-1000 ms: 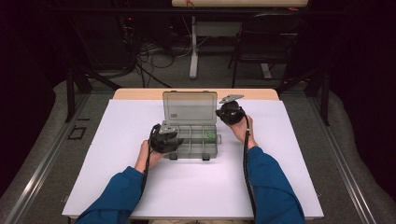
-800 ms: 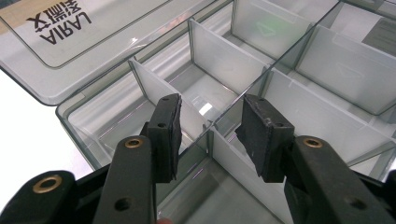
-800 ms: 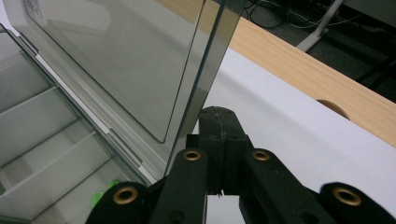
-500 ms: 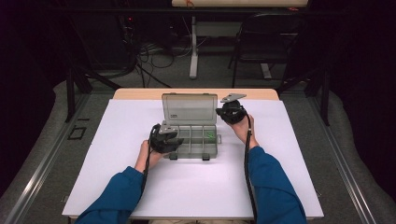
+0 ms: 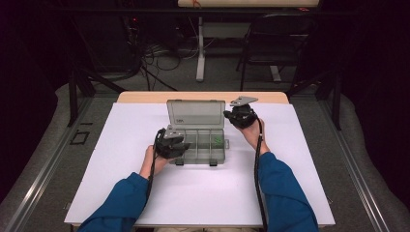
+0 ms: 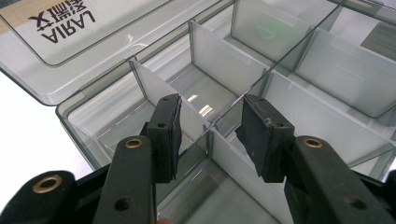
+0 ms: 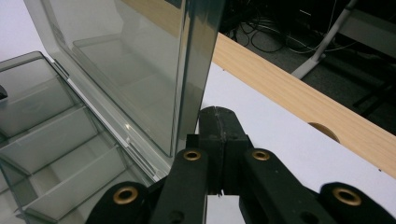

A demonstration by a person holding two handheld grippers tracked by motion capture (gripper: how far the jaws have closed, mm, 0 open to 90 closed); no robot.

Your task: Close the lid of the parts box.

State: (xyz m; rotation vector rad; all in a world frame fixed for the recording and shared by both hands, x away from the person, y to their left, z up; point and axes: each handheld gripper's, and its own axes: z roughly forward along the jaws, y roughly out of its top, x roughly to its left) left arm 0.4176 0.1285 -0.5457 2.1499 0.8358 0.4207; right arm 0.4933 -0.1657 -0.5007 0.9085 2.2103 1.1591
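Smoky plastic organiser box (image 5: 197,142) stands open; the right gripper (image 7: 218,122), jaws pressed together, props its lid (image 7: 140,60) just beside them. The left gripper (image 6: 212,133), jaws apart, straddles a divider (image 6: 161,93), apparently steadying the base.

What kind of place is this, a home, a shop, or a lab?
Most likely a lab or recording studio. A white-covered table stands among dark surroundings, loose cables lie tangled on the floor behind it, and an empty black chair sits by another desk. The clear compartment box is the sole work item.
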